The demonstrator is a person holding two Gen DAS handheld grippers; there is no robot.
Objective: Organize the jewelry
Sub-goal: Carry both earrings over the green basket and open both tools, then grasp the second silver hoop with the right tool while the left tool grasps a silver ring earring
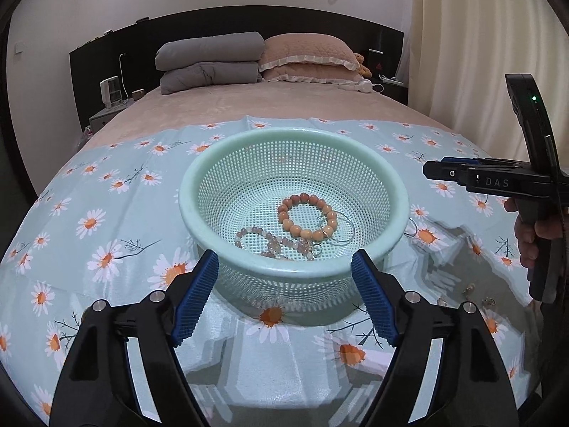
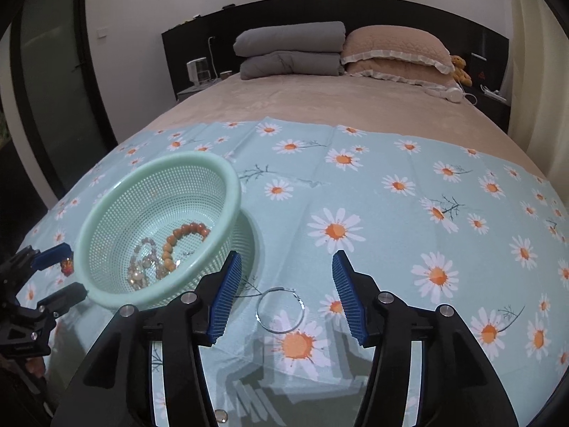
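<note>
Left gripper (image 1: 284, 284) low at the near edge of the daisy cloth (image 1: 106, 213), fingers pointing up the bed, blue pads (image 1: 197, 295) spread wide with the near wall of the mint basket (image 1: 295, 270) between them, not touching as far as visible. Basket sits left of the cloth's middle; inside lie an orange bead bracelet (image 1: 307, 219), a pale pink bead bracelet (image 1: 274, 242) and a thin silver hoop (image 1: 338, 227) overlapping the orange one. Just right of the basket, on the cloth, a hoop earring (image 2: 281, 309) lies flat, partly hidden behind the rim in the left view. Small earrings (image 1: 469, 290) sit near the cloth's near edge, further right, blurred. Right gripper (image 2: 286, 295) hovers over the hoop earring, tilted down, jaws wide apart and nothing held, earring between the pads but clear of both. In the left view the person's right hand (image 1: 530, 235) wraps the gripper's handle at the right edge
</note>
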